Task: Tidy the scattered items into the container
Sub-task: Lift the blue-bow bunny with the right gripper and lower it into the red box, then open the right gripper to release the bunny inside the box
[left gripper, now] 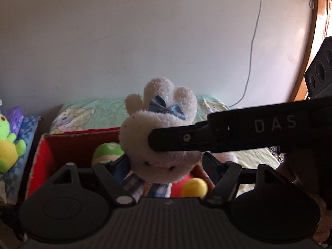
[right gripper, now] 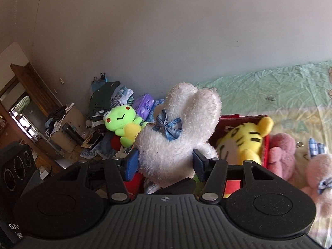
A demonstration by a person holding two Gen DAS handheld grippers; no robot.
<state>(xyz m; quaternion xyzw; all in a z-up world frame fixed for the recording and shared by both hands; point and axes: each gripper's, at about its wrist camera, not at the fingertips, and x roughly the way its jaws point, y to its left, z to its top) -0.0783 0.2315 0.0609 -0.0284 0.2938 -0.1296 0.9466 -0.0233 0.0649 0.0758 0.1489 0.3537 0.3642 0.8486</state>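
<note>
A white plush rabbit with a blue bow is squeezed between the blue pads of my right gripper and hangs above the red box. In the left wrist view the same rabbit hangs over the red box, with my right gripper's black finger across its head. My left gripper sits just in front of the rabbit with its fingers spread, and nothing shows held between them. A yellow striped tiger toy lies in the box.
A green frog plush and a purple pack lie on a cluttered pile left of the box. A pink plush and a pink rabbit lie right of it on the bedsheet. The wall is close behind.
</note>
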